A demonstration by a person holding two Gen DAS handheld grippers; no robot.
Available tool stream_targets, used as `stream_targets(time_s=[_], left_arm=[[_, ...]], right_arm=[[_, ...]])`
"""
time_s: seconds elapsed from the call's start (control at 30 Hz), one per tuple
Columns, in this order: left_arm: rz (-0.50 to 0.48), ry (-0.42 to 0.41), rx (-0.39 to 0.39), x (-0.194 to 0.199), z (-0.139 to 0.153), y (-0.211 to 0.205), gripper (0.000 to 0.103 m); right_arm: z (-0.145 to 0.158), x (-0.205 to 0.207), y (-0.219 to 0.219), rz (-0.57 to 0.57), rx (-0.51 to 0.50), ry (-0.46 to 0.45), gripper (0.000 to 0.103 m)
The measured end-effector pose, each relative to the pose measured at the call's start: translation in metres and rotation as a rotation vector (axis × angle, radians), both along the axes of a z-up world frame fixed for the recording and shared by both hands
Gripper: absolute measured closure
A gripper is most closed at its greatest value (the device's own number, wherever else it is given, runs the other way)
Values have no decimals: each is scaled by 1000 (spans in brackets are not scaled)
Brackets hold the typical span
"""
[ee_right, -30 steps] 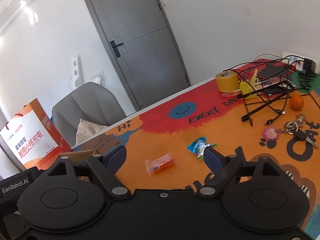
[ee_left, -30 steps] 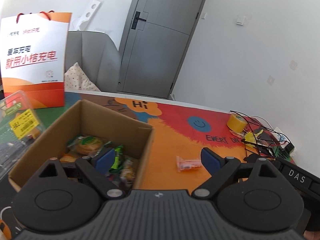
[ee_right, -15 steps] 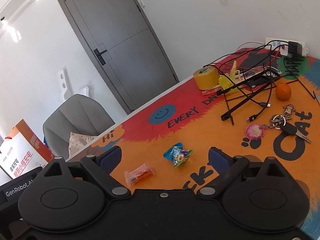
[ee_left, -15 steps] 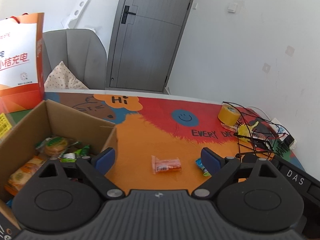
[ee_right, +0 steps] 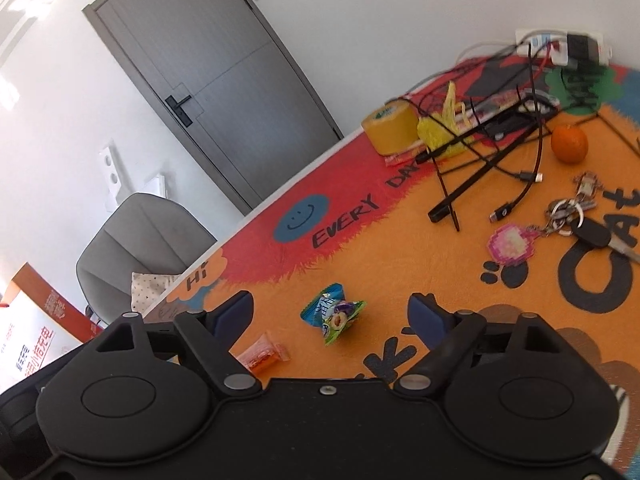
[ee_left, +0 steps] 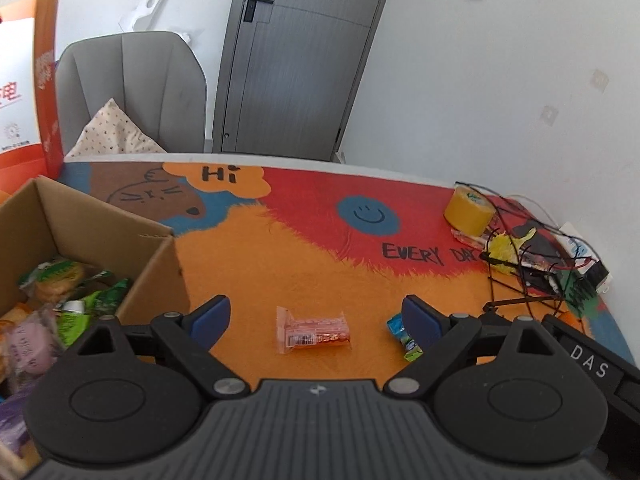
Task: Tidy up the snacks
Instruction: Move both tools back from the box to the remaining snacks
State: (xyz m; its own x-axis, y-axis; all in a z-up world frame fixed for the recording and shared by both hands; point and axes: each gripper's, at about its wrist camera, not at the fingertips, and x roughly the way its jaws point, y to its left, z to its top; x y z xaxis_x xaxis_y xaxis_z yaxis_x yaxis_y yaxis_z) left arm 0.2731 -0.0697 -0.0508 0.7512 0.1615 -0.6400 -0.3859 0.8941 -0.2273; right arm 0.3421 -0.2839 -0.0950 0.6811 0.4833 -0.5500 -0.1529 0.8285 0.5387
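Orange tabletop mat (ee_left: 280, 272) carries an orange snack packet (ee_left: 314, 330) between spread left gripper (ee_left: 316, 318) fingers; right gripper (ee_right: 331, 314) jaws are closing around, not touching, a blue-green candy packet (ee_right: 334, 314).

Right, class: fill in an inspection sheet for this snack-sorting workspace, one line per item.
Surface: table with an orange and red cartoon mat.
Job's things: orange snack packet and blue-green snack packet loose on the mat; cardboard box already holds snacks.
Clutter: tape roll, orange fruit, keys.
Grippers: left gripper open, empty; right gripper closing, pads touching nothing.
Cables: black tangle running to a power strip.
Surroundings: grey door, grey chair, orange paper bag.
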Motion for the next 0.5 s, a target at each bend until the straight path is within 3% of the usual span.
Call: stream_targets(time_s=[0.5], left_arm=[[46,87,-38,42,-45,4,12]], right_arm=[[-37,33,9,3,41,119,34]])
